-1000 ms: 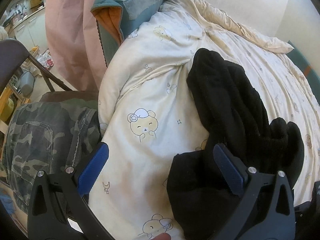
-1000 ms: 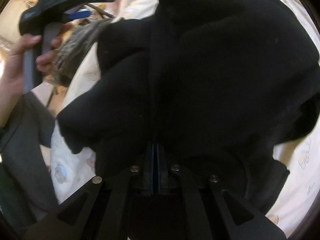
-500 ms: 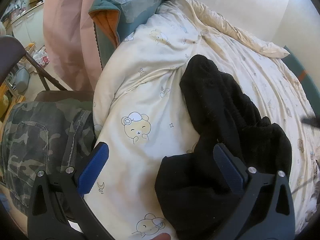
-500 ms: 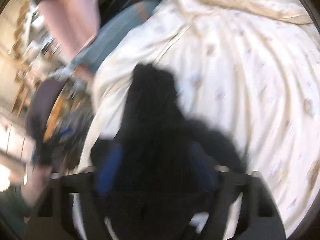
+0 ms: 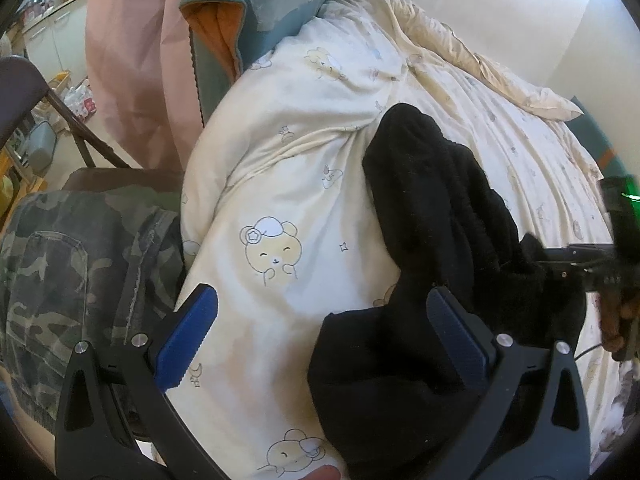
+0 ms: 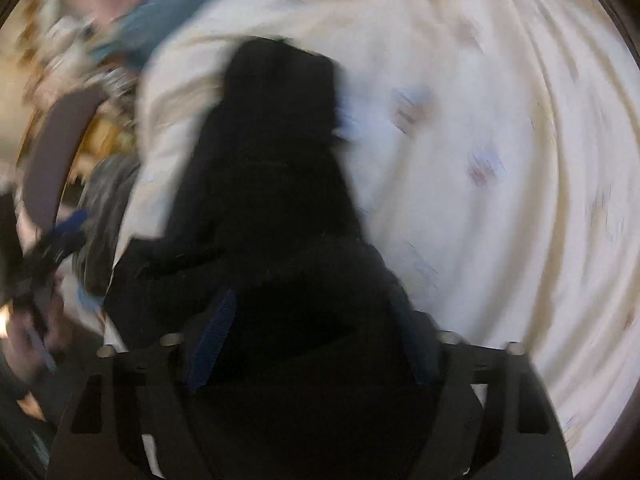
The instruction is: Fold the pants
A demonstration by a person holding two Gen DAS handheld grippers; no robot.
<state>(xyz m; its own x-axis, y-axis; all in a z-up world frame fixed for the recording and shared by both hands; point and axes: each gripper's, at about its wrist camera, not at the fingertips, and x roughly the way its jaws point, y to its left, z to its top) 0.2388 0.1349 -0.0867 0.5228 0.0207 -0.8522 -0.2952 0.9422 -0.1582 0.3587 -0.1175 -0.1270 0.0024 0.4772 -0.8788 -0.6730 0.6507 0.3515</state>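
Black fleece pants (image 5: 432,216) lie bunched in a long heap on the cream bear-print duvet (image 5: 280,200). My left gripper (image 5: 320,300) hangs open above the near end of the heap, its right pad over the black cloth and its left pad over bare duvet. The right wrist view is blurred. There the pants (image 6: 272,160) stretch away from my right gripper (image 6: 316,344), whose jaws stand apart and are closing, with black cloth between and below them. No pad visibly presses on it. That gripper (image 5: 592,264) also shows at the right edge of the left wrist view, held in a hand.
Camouflage pants (image 5: 72,264) lie on a dark folding chair (image 5: 24,80) left of the bed. A pink curtain (image 5: 132,60) and a teal-and-orange blanket (image 5: 224,32) sit at the bed's far left. A pale wall (image 5: 480,8) runs behind the duvet.
My right gripper was shut on the black pants a second ago. It let go, opened and drew back to the right. The pants now lie stretched out. The left gripper stayed put.
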